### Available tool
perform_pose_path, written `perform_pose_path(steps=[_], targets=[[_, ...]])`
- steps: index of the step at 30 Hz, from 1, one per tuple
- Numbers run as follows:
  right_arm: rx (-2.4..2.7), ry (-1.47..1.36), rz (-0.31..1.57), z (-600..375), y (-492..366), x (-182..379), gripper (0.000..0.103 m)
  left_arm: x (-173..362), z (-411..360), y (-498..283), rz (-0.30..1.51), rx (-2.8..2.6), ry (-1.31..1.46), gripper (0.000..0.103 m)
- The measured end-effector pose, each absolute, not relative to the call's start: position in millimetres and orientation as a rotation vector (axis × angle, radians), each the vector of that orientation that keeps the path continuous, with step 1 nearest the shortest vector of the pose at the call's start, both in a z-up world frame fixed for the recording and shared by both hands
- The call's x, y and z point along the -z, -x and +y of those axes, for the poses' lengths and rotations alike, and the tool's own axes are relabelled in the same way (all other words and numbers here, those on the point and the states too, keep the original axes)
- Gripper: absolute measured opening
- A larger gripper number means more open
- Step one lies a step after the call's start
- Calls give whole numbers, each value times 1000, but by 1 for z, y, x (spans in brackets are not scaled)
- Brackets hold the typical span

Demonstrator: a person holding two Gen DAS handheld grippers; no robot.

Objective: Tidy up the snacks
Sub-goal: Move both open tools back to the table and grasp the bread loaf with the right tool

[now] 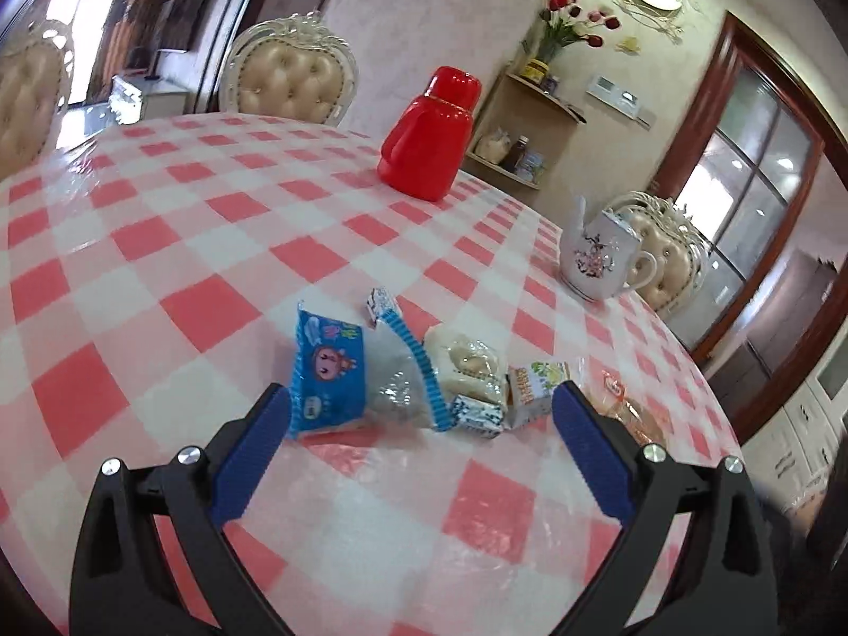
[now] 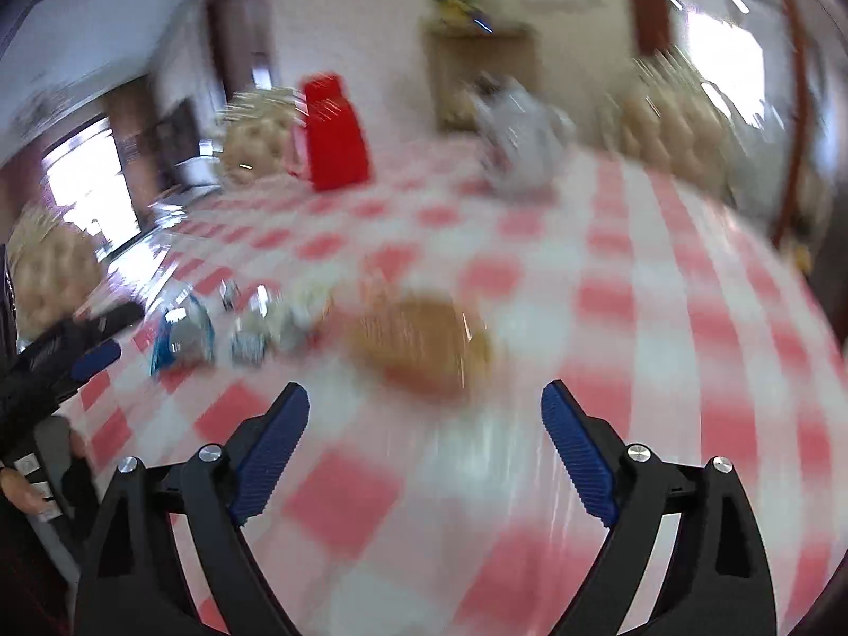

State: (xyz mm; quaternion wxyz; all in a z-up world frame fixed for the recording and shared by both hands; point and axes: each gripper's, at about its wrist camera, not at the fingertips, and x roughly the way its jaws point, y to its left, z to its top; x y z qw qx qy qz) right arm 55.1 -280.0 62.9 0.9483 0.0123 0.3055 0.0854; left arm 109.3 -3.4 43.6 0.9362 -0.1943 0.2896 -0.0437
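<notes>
Showing no legible snack packet (image 1: 329, 371) writing

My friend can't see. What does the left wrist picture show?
An open left hand-held gripper hovers before a pile of snack packets on a red-and-white checked tablecloth. Behind stand a red flask and a flowered white teapot.

Bright daylight pours through the window (image 1: 79, 16) — glare sheens the surface (image 1: 159, 244). Right wrist view smears with motion blur; fisheye edges bend darkly.
</notes>
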Motion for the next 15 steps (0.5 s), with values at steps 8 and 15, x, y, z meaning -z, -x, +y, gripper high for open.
perform_pose_path(steps=[8,15], targets=[[-311,-56,855,-272,-176,-33,87,-45,33,-109,567,8,515,101],[-528,43,892,-251,-133,-32,87,-39,66,-112,571,-143,584,101]])
